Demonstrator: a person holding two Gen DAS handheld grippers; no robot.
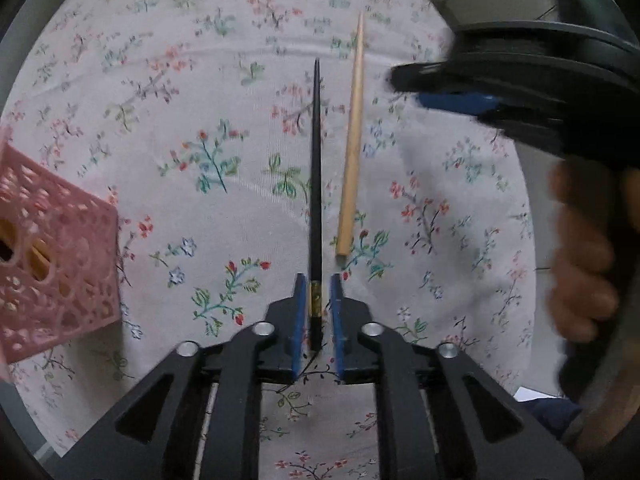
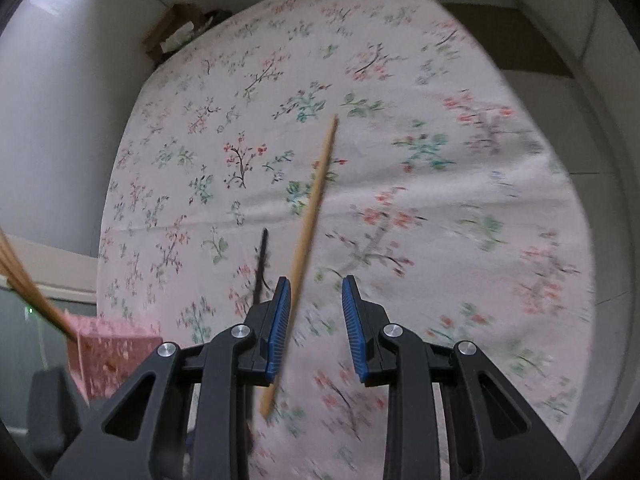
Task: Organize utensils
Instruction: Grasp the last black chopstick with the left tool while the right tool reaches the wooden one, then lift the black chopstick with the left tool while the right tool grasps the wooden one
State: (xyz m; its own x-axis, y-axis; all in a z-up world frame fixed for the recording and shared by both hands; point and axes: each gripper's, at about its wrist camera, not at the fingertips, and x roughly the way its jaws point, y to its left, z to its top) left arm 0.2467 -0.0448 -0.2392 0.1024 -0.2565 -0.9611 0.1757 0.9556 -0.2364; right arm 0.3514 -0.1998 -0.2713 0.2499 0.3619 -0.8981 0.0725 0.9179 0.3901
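Observation:
A black chopstick (image 1: pixel 316 168) lies on the floral tablecloth (image 1: pixel 200 80), pointing away from me. Its gold-banded end sits between the blue pads of my left gripper (image 1: pixel 318 300); a thin gap shows on the right side, so the jaws stand open around it. Just to its right lies a wooden chopstick (image 1: pixel 352 140). My right gripper (image 2: pixel 316 320) hovers open over that wooden chopstick (image 2: pixel 316 200), whose lower part runs close beside the left pad (image 2: pixel 280 328) without being pinched. In the left wrist view the right gripper (image 1: pixel 416 92) is a blur at the upper right.
A pink openwork basket (image 1: pixel 52 260) stands at the left and holds wooden chopsticks (image 2: pixel 24 280). A person's hand (image 1: pixel 580 260) grips the right tool. The table's far edge meets a wall, with a cardboard box (image 2: pixel 176 28) behind it.

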